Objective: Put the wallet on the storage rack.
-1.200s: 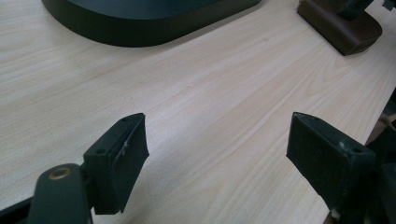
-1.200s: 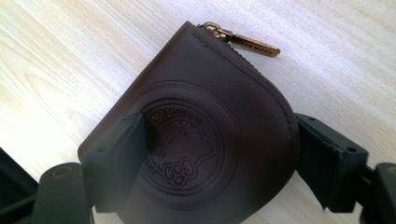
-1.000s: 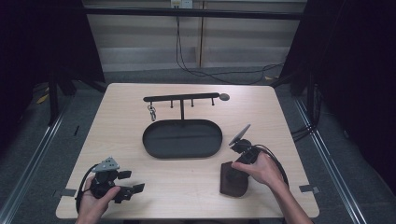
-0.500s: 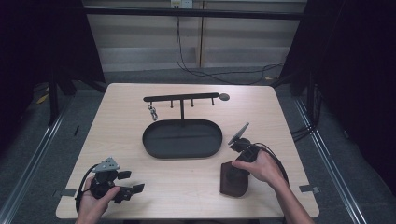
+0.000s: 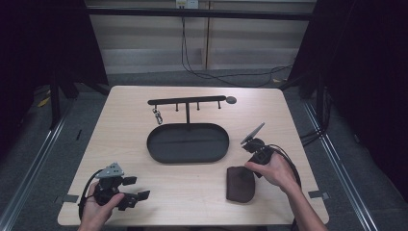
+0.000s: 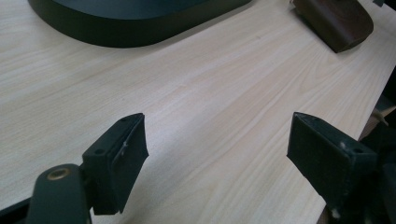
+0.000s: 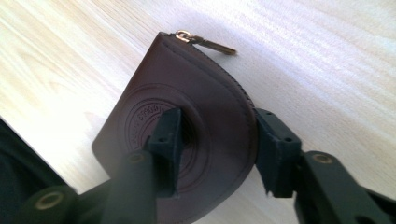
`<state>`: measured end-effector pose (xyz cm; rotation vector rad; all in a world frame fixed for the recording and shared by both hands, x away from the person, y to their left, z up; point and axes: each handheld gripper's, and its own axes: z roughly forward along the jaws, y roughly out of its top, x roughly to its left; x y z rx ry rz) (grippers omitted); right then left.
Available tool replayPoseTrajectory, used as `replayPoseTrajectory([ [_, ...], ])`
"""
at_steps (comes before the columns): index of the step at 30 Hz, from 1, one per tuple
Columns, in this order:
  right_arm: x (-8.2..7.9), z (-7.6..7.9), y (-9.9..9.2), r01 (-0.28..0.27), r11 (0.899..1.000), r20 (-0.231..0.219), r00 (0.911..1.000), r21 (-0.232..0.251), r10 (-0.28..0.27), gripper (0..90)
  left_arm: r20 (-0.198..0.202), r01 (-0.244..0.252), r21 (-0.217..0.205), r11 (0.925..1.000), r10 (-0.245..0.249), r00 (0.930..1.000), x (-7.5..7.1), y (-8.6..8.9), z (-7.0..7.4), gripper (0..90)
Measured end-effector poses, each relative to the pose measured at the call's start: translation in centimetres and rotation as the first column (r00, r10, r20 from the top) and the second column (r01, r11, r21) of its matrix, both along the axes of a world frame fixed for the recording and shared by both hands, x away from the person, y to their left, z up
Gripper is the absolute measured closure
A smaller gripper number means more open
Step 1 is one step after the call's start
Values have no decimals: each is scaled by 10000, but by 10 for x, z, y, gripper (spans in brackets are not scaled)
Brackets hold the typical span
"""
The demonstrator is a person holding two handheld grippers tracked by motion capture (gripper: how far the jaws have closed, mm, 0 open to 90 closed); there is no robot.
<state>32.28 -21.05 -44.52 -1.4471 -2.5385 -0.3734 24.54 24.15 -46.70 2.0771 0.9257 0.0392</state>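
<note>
At table's near right edge: a brown leather pouch [image 5: 240, 184] was seen lying flat on the pale wooden table [image 5: 125, 110], just in front of the dark oval tray [image 5: 187, 143] and apart from it.
Right gripper: the right gripper [image 7: 215, 140] was held low over the pouch, its jaws having just been closing, with the pouch's rounded end between them; one jaw was set on the embossed round stamp, the other against the curved zipped edge. Contact looked made, and the pouch was judged gripped, though how firmly could not be told.
Left gripper: the left gripper [image 6: 217, 154] was kept near the table's left front corner, jaws spread wide with bare wood between them, nothing held.
Step in hand: securing the pouch for a lift was judged to be the work.
How it should be done: the squeeze should be finished evenly across the stiff seam, not on the soft middle alone, so that the leather is not folded or let slip; the lift should be kept level, and the brass zip pull [image 7: 205, 42] left free.
Behind the tray: a black hook rack [image 5: 186, 102] was seen with a small metal piece [image 5: 157, 116] hanging from it.
Hard to make out: the stamp's lettering was unreadable; the pouch's underside and contents were hidden; the hanging piece was too small to identify.
</note>
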Motion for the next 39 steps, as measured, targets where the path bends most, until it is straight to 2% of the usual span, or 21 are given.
replayPoseTrajectory([
  [5, -1, 5, -1, 63, 10000, 7, 10000, 47, -63, 605, 25, 88, 2, 10000, -88, 10000, 0, -1, 0, 197],
  [6, -1, 7, -1, -93, 10000, 158, 9998, 13, 93, 619, 22, 102, 12, 9999, -102, 9999, 0, 0, 0, 197],
  [9, -1, 10, 0, -54, 10000, 160, 9999, 4, 53, 635, 31, 84, 11, 10000, -84, 10000, 0, -1, 0, 197],
  [14, -1, 17, 4, -122, 9996, 419, 9990, -240, 132, 652, 46, 108, 77, 9999, -109, 9999, 0, -1, 0, 197],
  [23, 0, 31, 2, -86, 9995, 647, 9978, -302, 105, 712, 127, 11, 6, 10000, -11, 9999, 0, 1, 2, 197],
  [28, 1, 38, 3, 74, 9992, 834, 9965, -394, -41, 720, 111, 20, -15, 10000, -20, 9999, 0, 1, 2, 197],
  [39, 4, 48, 4, 263, 9971, 872, 9960, -719, -200, 739, 34, 1, 30, 10000, -1, 10000, 1, 1, 1, 197],
])
